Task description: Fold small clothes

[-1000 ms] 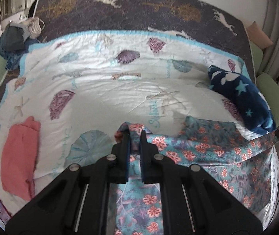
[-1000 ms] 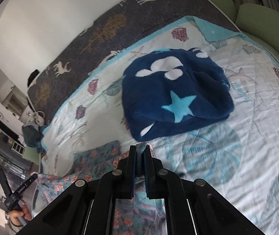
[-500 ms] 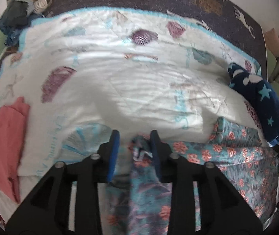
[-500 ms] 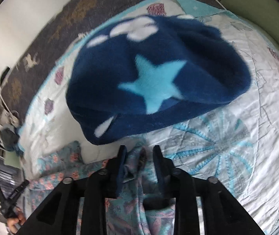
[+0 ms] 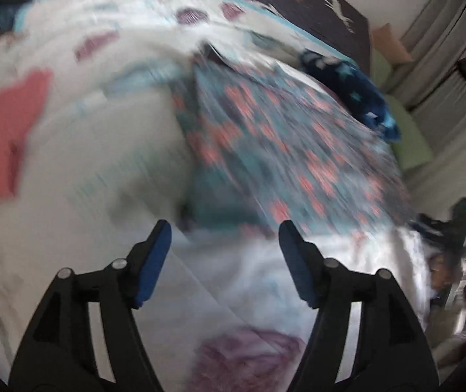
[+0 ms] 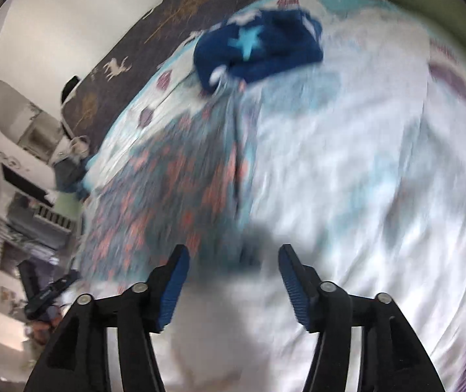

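Floral garment (image 5: 275,130) lies spread flat on the quilt (image 5: 108,170), near the bed's front edge, with its far end just beside the blue star fleece (image 5: 357,98). Both views are motion-blurred, so its creases and edges are hard to read.

Left gripper (image 5: 223,232): jaws apart, have just been opening, nothing between them, only quilt and the garment's near edge beyond the tips. Right gripper (image 6: 233,254): same, jaws apart, just been opening, empty, with the garment ahead and to its left.

Step, as I judge it: one fold is laid down and let go. The garment looks like a long strip, so it likely needs at least one more fold.

Next move calls for:
- picking new grab points, probably the two corners of one short end
- closing on the cloth only, not on the quilt beneath
- lifting both ends evenly, so that the strip doesn't skew

Risk: the fabric looks thin and slippery, and could slide out or bunch up.

View differences:
- The left view shows a red garment (image 5: 7,130) on the quilt, well apart from the floral one and out of the right view. It also shows a curtain (image 5: 441,49) and the other gripper at the right edge.
- The right view shows the fleece's star clearly and the bare quilt to the garment's right. It also shows shelving (image 6: 37,225) and the left gripper, held in a hand, at lower left.
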### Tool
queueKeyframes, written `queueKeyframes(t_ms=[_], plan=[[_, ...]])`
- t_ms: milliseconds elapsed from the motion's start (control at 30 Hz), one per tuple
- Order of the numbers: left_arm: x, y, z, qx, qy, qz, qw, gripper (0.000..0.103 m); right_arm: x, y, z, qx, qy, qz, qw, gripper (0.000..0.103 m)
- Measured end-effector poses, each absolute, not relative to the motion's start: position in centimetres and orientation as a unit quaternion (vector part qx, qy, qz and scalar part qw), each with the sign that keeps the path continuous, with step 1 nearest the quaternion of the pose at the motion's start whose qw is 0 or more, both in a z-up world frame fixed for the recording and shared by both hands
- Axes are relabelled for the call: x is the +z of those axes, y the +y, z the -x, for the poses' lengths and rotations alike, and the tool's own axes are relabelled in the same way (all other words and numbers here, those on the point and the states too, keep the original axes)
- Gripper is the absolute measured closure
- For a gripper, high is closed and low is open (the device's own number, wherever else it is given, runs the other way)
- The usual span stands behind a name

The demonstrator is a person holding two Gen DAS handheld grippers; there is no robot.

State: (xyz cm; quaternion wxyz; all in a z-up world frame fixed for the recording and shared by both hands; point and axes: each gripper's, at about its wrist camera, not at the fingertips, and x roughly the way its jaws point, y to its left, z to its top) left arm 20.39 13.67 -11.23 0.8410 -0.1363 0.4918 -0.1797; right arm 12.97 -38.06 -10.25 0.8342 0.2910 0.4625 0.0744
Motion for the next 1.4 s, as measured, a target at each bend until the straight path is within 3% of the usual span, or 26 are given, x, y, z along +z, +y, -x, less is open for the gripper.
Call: queueKeyframes(t_ms=[200, 267, 300, 333, 400, 600, 667, 733, 767, 867, 933, 1000, 1067, 1100, 1133, 1200, 1300, 1367, 1400], plan=[[-12.7, 12.2, -22.7, -0.134, 0.481, 0.159, 0.852, 0.035, -13.3, -36.3, -15.1, 0.137, 0.439, -0.371, 0.807, 0.036], [-12.9, 12.6, -24.3, -0.113, 0.471, 0.214, 0.848, 0.081, -13.5, -36.3, -16.5, 0.127, 0.418, -0.392, 0.81, 0.036], [-13.2, 12.6, -24.7, -0.12, 0.478, 0.236, 0.838, 0.093, -13.5, -36.1, -17.2, 0.121, 0.413, -0.393, 0.812, 0.053], [-13.4, 12.7, -25.1, -0.109, 0.484, 0.266, 0.827, 0.094, -13.4, -35.7, -18.0, 0.114, 0.419, -0.391, 0.811, 0.098], [-12.6, 12.5, -24.6, -0.102, 0.478, 0.255, 0.834, 0.095, -13.4, -35.2, -18.6, 0.114, 0.433, -0.404, 0.798, 0.096], [-8.8, 12.7, -21.0, -0.163, 0.43, 0.233, 0.857, 0.091, -8.8, -35.1, -15.6, 0.116, 0.409, -0.346, 0.837, 0.099], [-8.8, 13.2, -19.9, -0.153, 0.424, 0.215, 0.867, 0.077, -8.4, -35.6, -15.0, 0.112, 0.413, -0.331, 0.841, 0.099], [-9.3, 13.8, -19.2, -0.145, 0.428, 0.208, 0.867, 0.045, -8.9, -35.7, -15.1, 0.106, 0.421, -0.336, 0.836, 0.097], [-9.7, 14.3, -19.0, -0.143, 0.434, 0.212, 0.864, 0.043, -9.4, -35.8, -15.1, 0.104, 0.428, -0.345, 0.829, 0.096], [-11.5, 14.8, -18.6, -0.137, 0.47, 0.227, 0.842, 0.043, -11.1, -36.2, -14.2, 0.086, 0.446, -0.357, 0.816, 0.083], [-12.6, 14.9, -18.7, -0.142, 0.491, 0.248, 0.823, 0.041, -11.8, -36.0, -13.7, 0.082, 0.458, -0.364, 0.807, 0.055], [-13.0, 14.9, -19.0, -0.143, 0.488, 0.262, 0.82, 0.04, -12.3, -35.8, -13.4, 0.087, 0.46, -0.368, 0.803, 0.042], [-12.4, 14.9, -20.0, -0.128, 0.461, 0.263, 0.838, 0.04, -12.7, -35.4, -13.7, 0.088, 0.461, -0.364, 0.804, 0.041], [-11.8, 15.0, -20.4, -0.122, 0.442, 0.259, 0.85, 0.048, -12.7, -35.3, -13.8, 0.085, 0.461, -0.365, 0.804, 0.041], [-11.2, 15.0, -20.8, -0.125, 0.429, 0.257, 0.857, 0.063, -12.7, -35.2, -14.2, 0.085, 0.459, -0.369, 0.804, 0.041], [-10.0, 14.9, -21.2, -0.149, 0.413, 0.255, 0.861, 0.076, -12.6, -35.1, -14.8, 0.085, 0.46, -0.372, 0.802, 0.04], [-8.4, 14.6, -20.7, -0.155, 0.388, 0.208, 0.885, 0.078, -12.6, -34.7, -15.0, 0.087, 0.464, -0.361, 0.804, 0.04], [-7.9, 14.5, -20.2, -0.156, 0.368, 0.172, 0.9, 0.059, -12.7, -34.7, -14.8, 0.09, 0.462, -0.362, 0.805, 0.04], [-7.9, 14.3, -20.3, -0.159, 0.371, 0.156, 0.902, 0.036, -12.8, -34.8, -14.7, 0.093, 0.46, -0.365, 0.804, 0.04]])
